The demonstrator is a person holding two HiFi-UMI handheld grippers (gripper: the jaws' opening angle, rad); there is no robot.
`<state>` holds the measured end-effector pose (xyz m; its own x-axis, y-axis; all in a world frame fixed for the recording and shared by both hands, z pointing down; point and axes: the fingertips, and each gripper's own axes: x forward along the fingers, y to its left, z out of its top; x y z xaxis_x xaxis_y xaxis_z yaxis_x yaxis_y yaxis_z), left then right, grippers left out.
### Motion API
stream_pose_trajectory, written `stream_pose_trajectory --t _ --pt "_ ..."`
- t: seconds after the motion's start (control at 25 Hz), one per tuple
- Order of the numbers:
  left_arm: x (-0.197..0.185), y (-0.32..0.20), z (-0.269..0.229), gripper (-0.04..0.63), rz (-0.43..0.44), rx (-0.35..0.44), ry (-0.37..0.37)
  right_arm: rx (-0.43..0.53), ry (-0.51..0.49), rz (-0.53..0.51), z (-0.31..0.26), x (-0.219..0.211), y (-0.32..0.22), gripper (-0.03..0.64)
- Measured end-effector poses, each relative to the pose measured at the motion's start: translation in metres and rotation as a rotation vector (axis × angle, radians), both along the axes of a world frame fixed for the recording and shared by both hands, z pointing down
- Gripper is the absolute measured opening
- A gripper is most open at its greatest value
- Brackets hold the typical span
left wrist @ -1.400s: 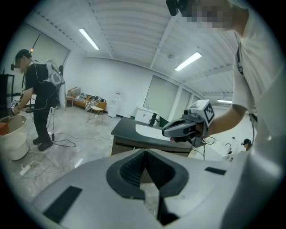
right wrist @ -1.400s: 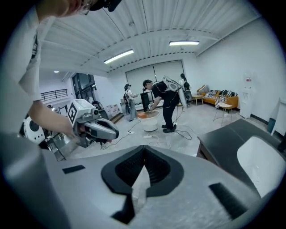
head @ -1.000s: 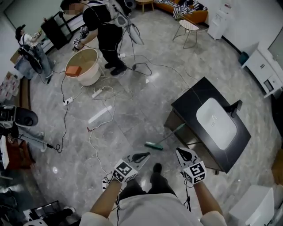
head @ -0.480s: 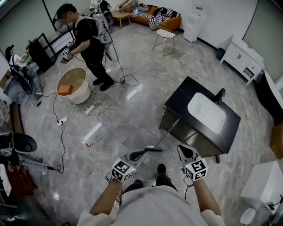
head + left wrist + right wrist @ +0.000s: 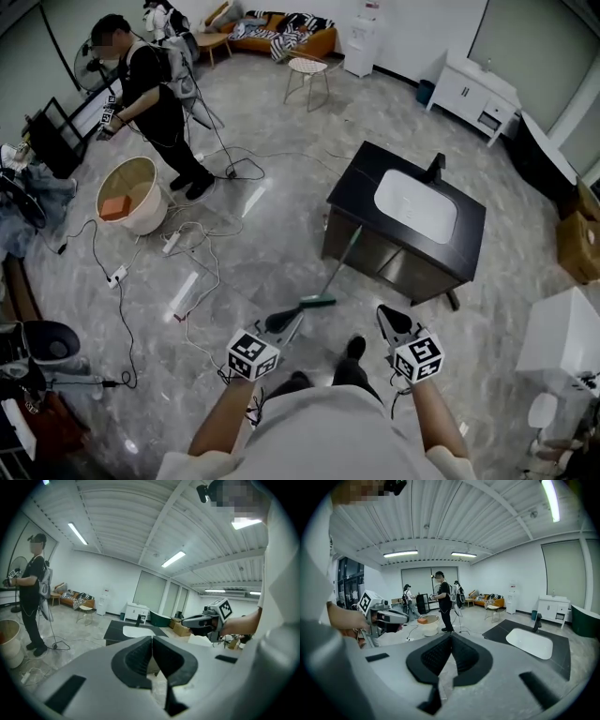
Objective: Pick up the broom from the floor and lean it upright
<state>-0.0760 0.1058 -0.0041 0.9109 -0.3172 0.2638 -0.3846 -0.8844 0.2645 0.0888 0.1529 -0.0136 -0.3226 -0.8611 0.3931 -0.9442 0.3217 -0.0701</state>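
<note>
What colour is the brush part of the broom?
Teal green. The long-handled broom's flat brush head shows best in the head view.

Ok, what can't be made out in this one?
The green-headed broom: not visible in either gripper view; the left gripper and right gripper bodies fill the lower frame.
Its thin handle against the black sink cabinet: head view, too fine to tell contact.
The orange block in the beige tub: head view, too small to identify.
The white unit: head view, cut by the right edge.
</note>
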Motion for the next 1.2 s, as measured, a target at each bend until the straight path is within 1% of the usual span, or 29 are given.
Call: stream_pose_trajectory --t 0.12,0.24,0.36,0.48,0.6,0.72,0.8,1.0,1.2 --pt "0.006 0.017 -0.003 0.011 0.031 0.007 -0.010 0.008 -0.004 0.018 -0.007 0.002 0.021 0.000" --pt "0.015 0.032 -0.010 0.011 0.040 0.014 -0.010 0.025 0.002 0.018 -0.016 0.010 0.038 0.000" --pt "0.031 0.045 -0.018 0.011 0.023 0.017 -0.004 0.043 0.001 -0.003 -0.023 0.025 0.054 -0.001" --pt "0.044 0.057 -0.026 0.011 -0.012 0.016 0.004 0.048 -0.022 -0.010 -0.033 0.042 0.070 0.000" --pt "0.055 0.071 -0.037 0.011 -0.040 0.017 0.026 0.055 -0.034 -0.016 -0.045 0.060 0.083 0.000" --pt "0.064 0.078 -0.040 0.011 -0.061 0.026 0.028 0.070 -0.044 -0.012 -0.050 0.079 0.090 -0.001" --pt "0.069 0.081 -0.040 0.011 -0.074 0.018 0.031 0.072 -0.048 -0.006 -0.049 0.087 0.093 0.000" --pt "0.081 0.089 -0.042 0.011 -0.073 0.026 0.023 0.076 -0.046 -0.017 -0.053 0.096 0.099 0.000" --pt "0.083 0.094 -0.045 0.011 -0.067 0.028 0.017 0.083 -0.057 -0.016 -0.052 0.097 0.103 0.000"
